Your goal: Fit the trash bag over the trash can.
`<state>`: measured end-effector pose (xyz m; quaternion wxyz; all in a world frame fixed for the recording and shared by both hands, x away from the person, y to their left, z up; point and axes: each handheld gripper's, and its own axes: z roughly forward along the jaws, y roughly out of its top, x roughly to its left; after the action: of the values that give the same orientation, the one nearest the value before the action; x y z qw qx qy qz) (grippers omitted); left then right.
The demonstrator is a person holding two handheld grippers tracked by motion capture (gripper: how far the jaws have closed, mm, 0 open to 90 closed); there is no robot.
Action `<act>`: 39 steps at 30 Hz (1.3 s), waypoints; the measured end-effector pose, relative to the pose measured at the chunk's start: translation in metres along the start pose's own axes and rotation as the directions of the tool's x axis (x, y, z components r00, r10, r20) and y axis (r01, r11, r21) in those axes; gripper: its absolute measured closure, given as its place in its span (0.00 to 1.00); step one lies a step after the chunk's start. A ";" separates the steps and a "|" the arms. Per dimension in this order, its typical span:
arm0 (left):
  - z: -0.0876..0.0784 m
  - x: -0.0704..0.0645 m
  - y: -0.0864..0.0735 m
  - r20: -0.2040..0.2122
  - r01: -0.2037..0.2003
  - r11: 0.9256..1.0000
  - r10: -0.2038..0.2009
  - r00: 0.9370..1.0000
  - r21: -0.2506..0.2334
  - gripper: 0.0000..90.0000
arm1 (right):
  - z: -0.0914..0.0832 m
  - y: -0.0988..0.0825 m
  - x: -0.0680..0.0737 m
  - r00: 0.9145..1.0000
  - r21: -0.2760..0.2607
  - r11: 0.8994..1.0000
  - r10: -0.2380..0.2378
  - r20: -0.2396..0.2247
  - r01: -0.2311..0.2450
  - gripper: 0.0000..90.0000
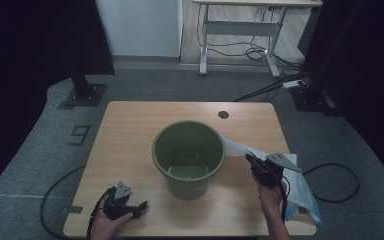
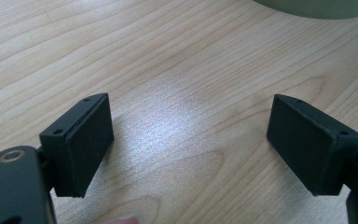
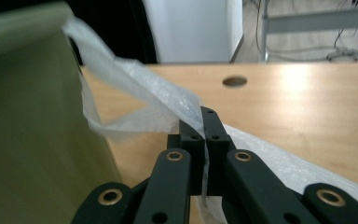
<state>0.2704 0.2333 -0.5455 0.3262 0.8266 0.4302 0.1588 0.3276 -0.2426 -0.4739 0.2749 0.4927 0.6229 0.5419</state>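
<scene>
At the right of centre in the high view, the right gripper is seen clamped shut on a thin white plastic bag, whose film is pinched between the closed jaws in the right gripper view and drawn up to the rim of the green bucket at the middle of the wooden table. The rest of the bag is spread at the lower right of the frame, by the table's edge. At the lower left, the left gripper is held with jaws spread wide over bare wood, nothing between them.

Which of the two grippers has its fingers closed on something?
The right gripper, beside the green bucket: its fingers pinch the thin white plastic bag. The left gripper rests on the table with fingers wide apart and nothing between them.
</scene>
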 end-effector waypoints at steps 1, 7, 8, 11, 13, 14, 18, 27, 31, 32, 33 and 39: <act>0.000 0.000 0.000 0.000 0.000 1.000 0.000 1.000 0.000 0.16 | -0.002 0.002 0.001 1.000 -0.017 1.000 0.000 -0.002 0.000 0.99; 0.000 0.000 0.000 0.000 0.000 1.000 0.000 1.000 0.000 0.16 | -0.015 0.016 0.008 1.000 -0.105 0.994 0.020 -0.007 -0.021 0.99; 0.000 0.000 0.000 0.000 0.000 1.000 0.000 1.000 0.000 0.16 | -0.018 0.019 0.009 1.000 -0.121 0.992 0.023 -0.007 -0.024 0.99; 0.000 0.000 0.000 0.000 0.000 1.000 0.000 1.000 0.000 0.16 | -0.026 0.031 0.012 1.000 -0.169 0.985 0.026 -0.016 -0.028 0.99; 0.000 0.000 0.000 0.000 0.000 1.000 0.000 1.000 0.001 0.16 | -0.034 0.041 0.015 1.000 -0.211 0.977 0.016 -0.020 -0.020 0.99; 0.000 0.000 0.000 -0.001 0.000 1.000 0.000 1.000 0.000 0.16 | -0.038 0.045 0.017 1.000 -0.228 0.974 0.013 -0.024 -0.018 0.99; 0.000 0.000 0.000 0.000 0.000 1.000 0.000 1.000 0.000 0.16 | -0.049 0.058 0.023 0.999 -0.292 0.956 0.018 -0.042 -0.030 0.99; 0.000 0.000 0.000 0.000 0.000 1.000 0.000 1.000 0.001 0.16 | -0.064 0.086 0.038 0.999 -0.383 0.923 0.011 -0.051 -0.030 0.99; 0.000 0.000 0.000 0.001 0.001 1.000 -0.001 1.000 0.001 0.16 | -0.073 0.097 0.045 0.998 -0.433 0.901 0.014 -0.064 -0.040 0.99; 0.000 0.000 0.000 0.001 0.001 1.000 -0.001 1.000 0.001 0.16 | -0.073 0.097 0.045 0.998 -0.433 0.901 0.014 -0.064 -0.040 0.99; 0.000 0.000 0.000 0.001 0.001 1.000 -0.001 1.000 0.001 0.16 | -0.076 0.102 0.050 0.997 -0.448 0.893 0.011 -0.071 -0.042 0.99; 0.000 0.000 0.000 0.000 0.001 1.000 -0.001 1.000 0.001 0.16 | -0.074 0.109 0.066 0.995 -0.469 0.883 -0.007 -0.097 -0.040 0.99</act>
<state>0.2704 0.2336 -0.5453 0.3260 0.8267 0.4305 0.1583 0.2737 -0.2201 -0.3386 0.3514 0.3902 0.4813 0.7019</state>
